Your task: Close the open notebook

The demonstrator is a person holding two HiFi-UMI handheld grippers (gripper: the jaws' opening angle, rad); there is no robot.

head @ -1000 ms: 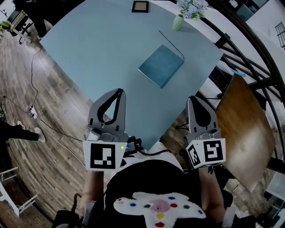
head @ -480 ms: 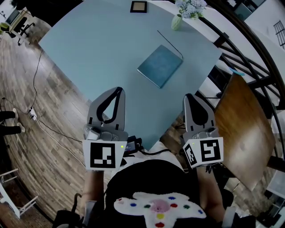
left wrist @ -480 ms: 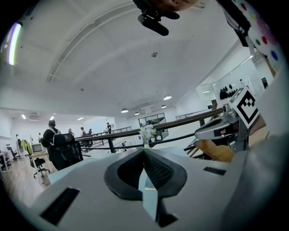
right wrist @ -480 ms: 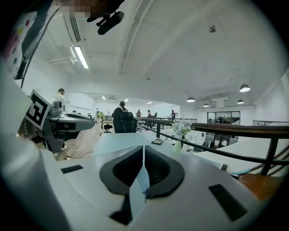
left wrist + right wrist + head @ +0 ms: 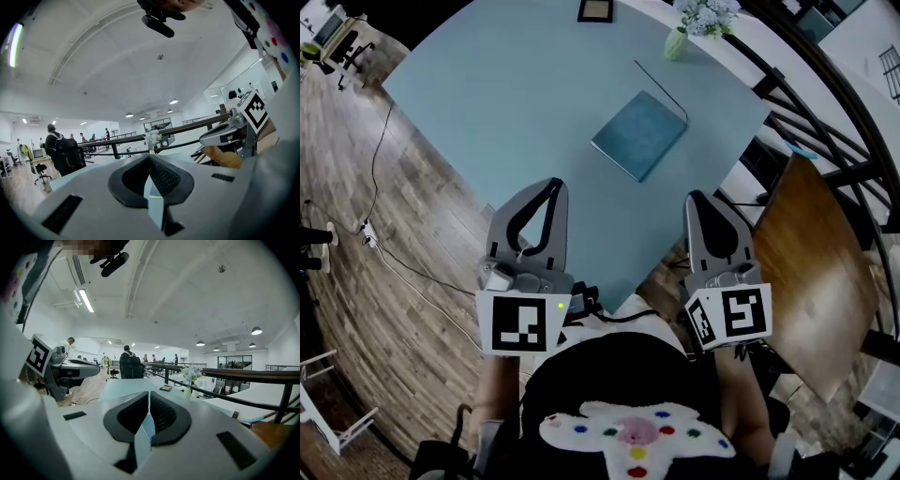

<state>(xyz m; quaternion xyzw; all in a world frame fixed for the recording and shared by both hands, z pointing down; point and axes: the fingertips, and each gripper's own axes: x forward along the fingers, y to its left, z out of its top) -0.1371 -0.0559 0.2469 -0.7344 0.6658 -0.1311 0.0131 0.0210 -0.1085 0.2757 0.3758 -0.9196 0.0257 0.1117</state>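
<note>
Two empty tongs, left tongs (image 5: 551, 186) and right tongs (image 5: 697, 199) both closed, notebook (image 5: 639, 135) lying shut well ahead.

Top edge clips the frame (image 5: 595, 9); flowers (image 5: 705, 17) too.

Head camera's up high over the table's (image 5: 534, 103) near corner, staring steeply down, whole tabletop in frame. Now the left gripper (image 5: 149, 158) camera: low, just off that corner, looking nearly level across the table, own jaws right up close. And the right gripper (image 5: 149, 394) camera, same story, just to the right. All three catch the vase (image 5: 675, 44) at the table's far edge; each gripper camera glimpses the other gripper.
</note>
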